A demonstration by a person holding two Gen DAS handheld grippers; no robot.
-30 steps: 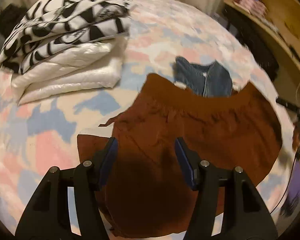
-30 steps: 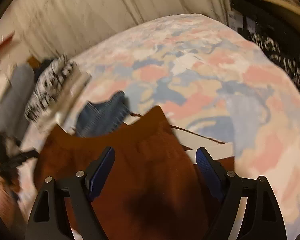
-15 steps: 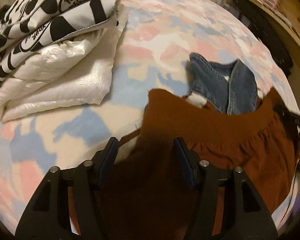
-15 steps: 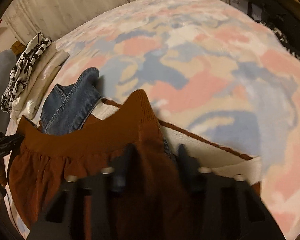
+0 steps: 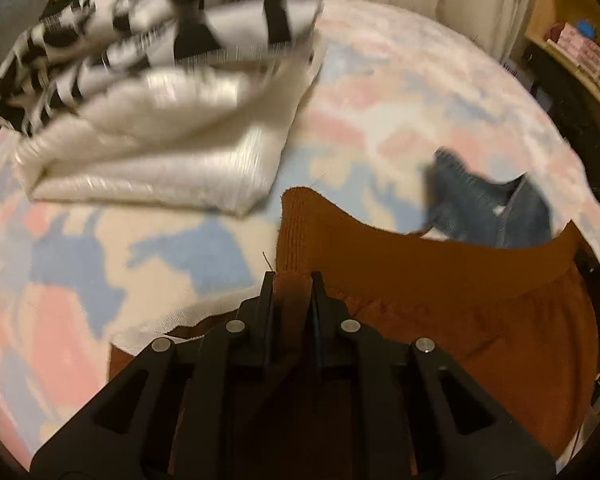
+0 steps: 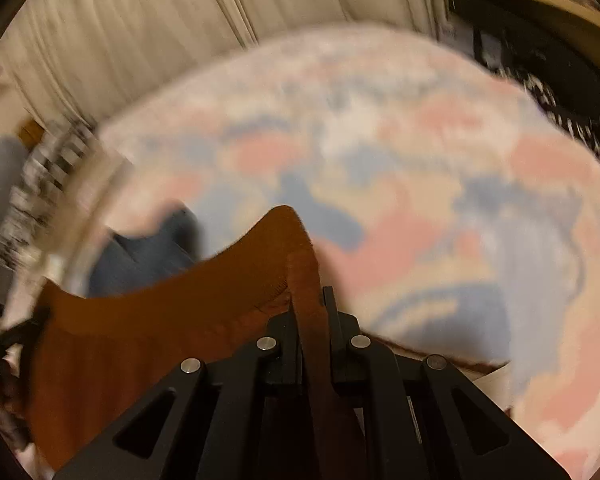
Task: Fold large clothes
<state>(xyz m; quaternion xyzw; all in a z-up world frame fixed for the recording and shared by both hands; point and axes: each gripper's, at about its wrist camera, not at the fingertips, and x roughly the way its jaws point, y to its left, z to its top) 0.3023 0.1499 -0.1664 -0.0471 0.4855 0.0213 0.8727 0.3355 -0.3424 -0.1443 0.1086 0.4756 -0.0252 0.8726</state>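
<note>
Two grips: I have both corners of the waistband pinched now, one in each gripper, and the garment (image 5: 440,320) is brown, a skirt or shorts, I cannot tell which.
Left gripper (image 5: 291,280): my jaws have just been closing and now stand almost together, pressing on the ribbed waistband (image 5: 420,264) at its left corner; the corner pokes up beyond the tips.
Right gripper (image 6: 309,292): jaws have just been closing here too, nearly together, with a strip of the same waistband squeezed between them and its peak rising past the tips.
Where it lies: the brown garment is spread on the patterned bedspread (image 5: 380,100), waistband edge away from me, body of the cloth falling back under both grippers.
Neighbours: a denim piece (image 5: 484,204) lies just beyond the waistband, partly tucked under it; a folded stack of white and black-and-white laundry (image 5: 160,92) sits well off to the left.
Step in hand: I judge this is the pick-up before the fold.
How I do it well: I keep both grips firm, lift evenly so the waistband stays taut and level between the grippers, and let the cloth hang free before laying it over.
Watch out: I could drag the denim along, so I raise clear of it first.
Blur: both views are smeared, so fine detail at the pads is uncertain.
</note>
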